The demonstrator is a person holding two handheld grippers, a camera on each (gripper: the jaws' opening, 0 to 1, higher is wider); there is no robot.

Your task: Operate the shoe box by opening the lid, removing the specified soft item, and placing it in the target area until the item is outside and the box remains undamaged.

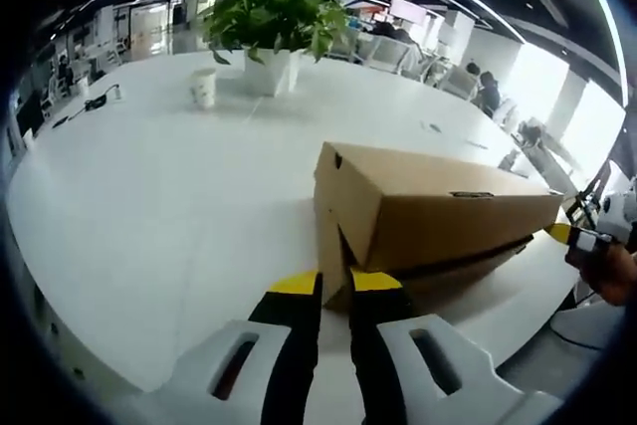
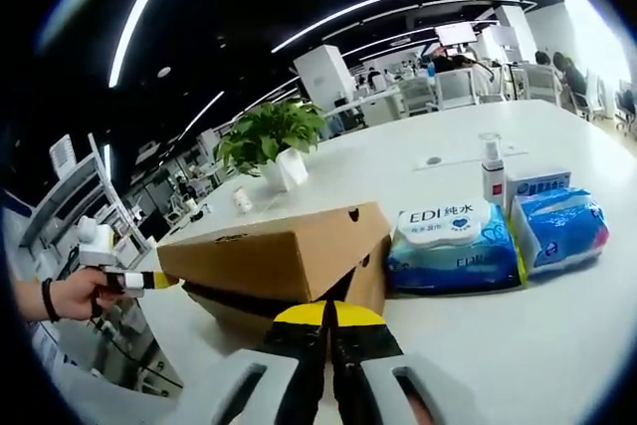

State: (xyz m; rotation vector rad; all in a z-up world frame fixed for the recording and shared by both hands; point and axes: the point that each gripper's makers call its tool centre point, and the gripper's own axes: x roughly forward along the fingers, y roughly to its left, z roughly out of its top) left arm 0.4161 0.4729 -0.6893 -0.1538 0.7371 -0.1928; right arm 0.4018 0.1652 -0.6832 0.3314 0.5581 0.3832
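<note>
A brown cardboard shoe box lies on the white table (image 1: 149,206), its lid (image 1: 438,206) lifted a little off the base (image 1: 448,281) so a dark gap shows. My left gripper (image 1: 335,283) is closed on the lid's near end edge. At the box's far end, the right gripper (image 1: 572,236) touches the lid corner. In the right gripper view the lid (image 2: 279,251) tilts above the base (image 2: 234,316), and my right gripper (image 2: 328,314) is pinched on the lid's near lower corner. A hand holds the left gripper (image 2: 139,279) at the other end. The inside is hidden.
A potted plant (image 1: 274,17) and a paper cup (image 1: 203,87) stand farther back on the table. Right of the box lie a wet-wipes pack (image 2: 453,241), a blue pack (image 2: 562,226), a spray bottle (image 2: 490,171) and a small carton (image 2: 537,184). The table edge is close.
</note>
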